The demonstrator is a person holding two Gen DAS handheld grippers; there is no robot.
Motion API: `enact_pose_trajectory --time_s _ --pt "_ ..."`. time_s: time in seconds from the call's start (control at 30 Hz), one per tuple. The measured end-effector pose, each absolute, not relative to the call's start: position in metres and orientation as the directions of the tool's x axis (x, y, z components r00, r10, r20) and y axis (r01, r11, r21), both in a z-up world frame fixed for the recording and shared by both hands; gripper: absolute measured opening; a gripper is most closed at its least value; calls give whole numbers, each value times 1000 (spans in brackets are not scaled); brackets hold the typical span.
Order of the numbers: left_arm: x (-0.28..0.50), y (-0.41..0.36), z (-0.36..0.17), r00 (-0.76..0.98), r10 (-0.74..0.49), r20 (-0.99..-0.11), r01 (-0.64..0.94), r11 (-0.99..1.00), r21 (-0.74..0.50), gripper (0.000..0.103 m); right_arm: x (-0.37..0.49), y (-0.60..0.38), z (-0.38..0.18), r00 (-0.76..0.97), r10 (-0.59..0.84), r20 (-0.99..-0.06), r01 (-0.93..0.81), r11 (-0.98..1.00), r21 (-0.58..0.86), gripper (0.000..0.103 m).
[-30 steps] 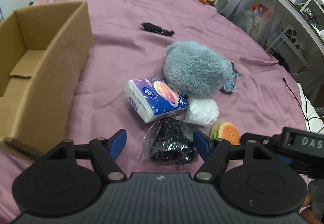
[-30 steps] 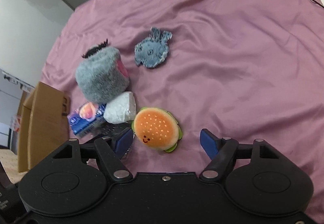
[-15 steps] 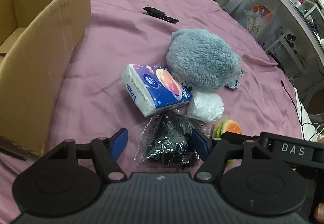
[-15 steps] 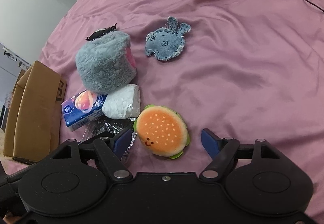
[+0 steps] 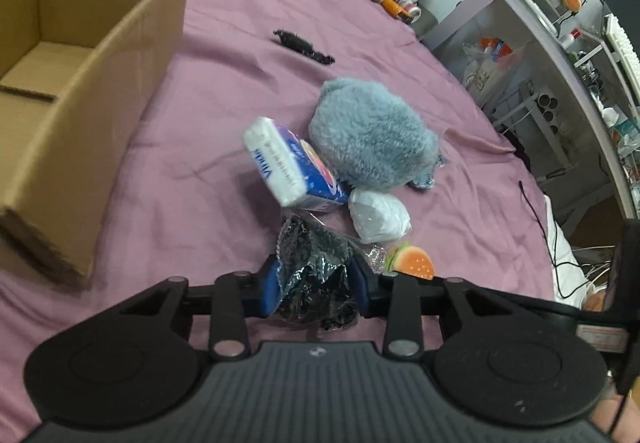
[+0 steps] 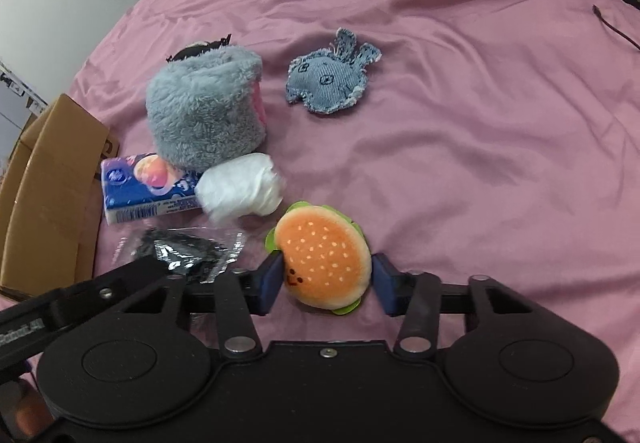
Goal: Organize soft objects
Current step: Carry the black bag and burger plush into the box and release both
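Left gripper [image 5: 316,285] clamps the bagged black item [image 5: 316,275], right gripper [image 6: 325,283] pinches the burger plush [image 6: 323,257]; lift straight, then swing left to the cardboard box [image 5: 80,83].

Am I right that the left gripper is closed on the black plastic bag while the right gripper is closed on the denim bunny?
Not quite. The left gripper does clamp the black plastic bag, but the right wrist view shows the right gripper closed on the burger plush; the denim bunny lies untouched.
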State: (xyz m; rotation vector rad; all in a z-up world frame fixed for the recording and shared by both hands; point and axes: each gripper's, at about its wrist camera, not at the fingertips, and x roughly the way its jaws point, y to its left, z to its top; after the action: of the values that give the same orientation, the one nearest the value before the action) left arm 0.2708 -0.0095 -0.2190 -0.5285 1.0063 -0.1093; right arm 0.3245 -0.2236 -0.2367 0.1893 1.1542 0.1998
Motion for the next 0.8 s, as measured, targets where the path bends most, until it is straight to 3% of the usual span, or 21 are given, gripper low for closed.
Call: enact_pose_trajectory --time_s 0.1,0.8 --pt "265 -8 -206 556 -318 -768 -143 873 -466 36 318 -225 -228 410 262 -874 -56 963 262 34" --pt "208 22 -115 691 -222 -687 -107 910 -402 36 278 -202 -164 562 367 -741 -157 927 340 34"
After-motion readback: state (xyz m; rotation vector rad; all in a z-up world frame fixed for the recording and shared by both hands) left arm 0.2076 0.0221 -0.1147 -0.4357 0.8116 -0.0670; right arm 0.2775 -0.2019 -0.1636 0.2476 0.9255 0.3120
